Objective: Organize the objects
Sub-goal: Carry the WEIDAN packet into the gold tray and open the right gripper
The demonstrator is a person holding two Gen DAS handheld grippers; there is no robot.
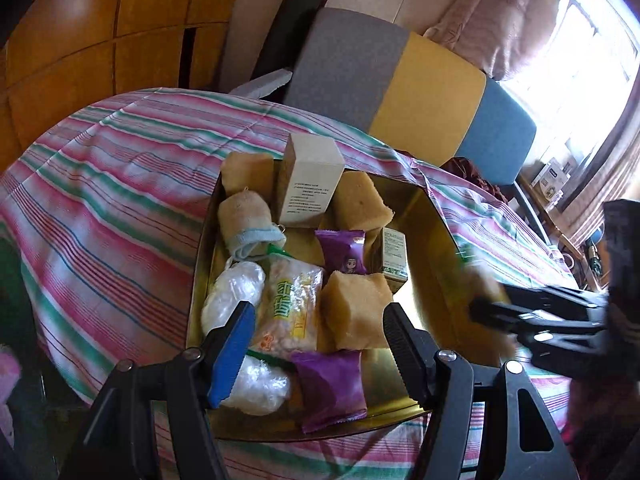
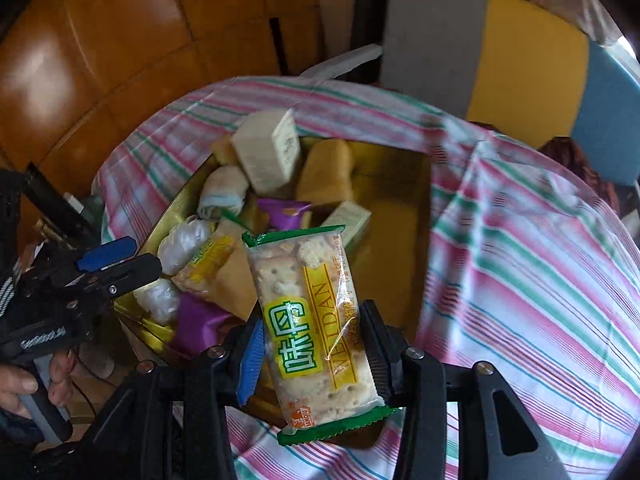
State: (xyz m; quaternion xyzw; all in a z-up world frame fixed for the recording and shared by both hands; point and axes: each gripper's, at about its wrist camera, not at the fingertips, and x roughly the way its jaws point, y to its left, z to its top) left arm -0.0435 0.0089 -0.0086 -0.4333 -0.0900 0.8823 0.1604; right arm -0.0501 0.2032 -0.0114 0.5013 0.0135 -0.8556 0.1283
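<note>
Low in the right wrist view, the right gripper (image 2: 316, 354) clamps a cracker packet (image 2: 316, 336), lifted clear for placing. Beyond, centre frame, the gold tray (image 2: 404, 216) holds gathered items. The left gripper (image 1: 320, 344) hovers half-open, empty.

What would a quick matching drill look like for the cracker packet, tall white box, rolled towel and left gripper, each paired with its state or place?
Things:
1. cracker packet
2. tall white box
3. rolled towel
4. left gripper

States or places:
A. standing upright at the far end of the gold tray
B. open, holding nothing, above the tray
C. clamped in the right gripper
D. lying on its side in the tray beside the box

Pairs: 1-C, 2-A, 3-D, 4-B
</note>
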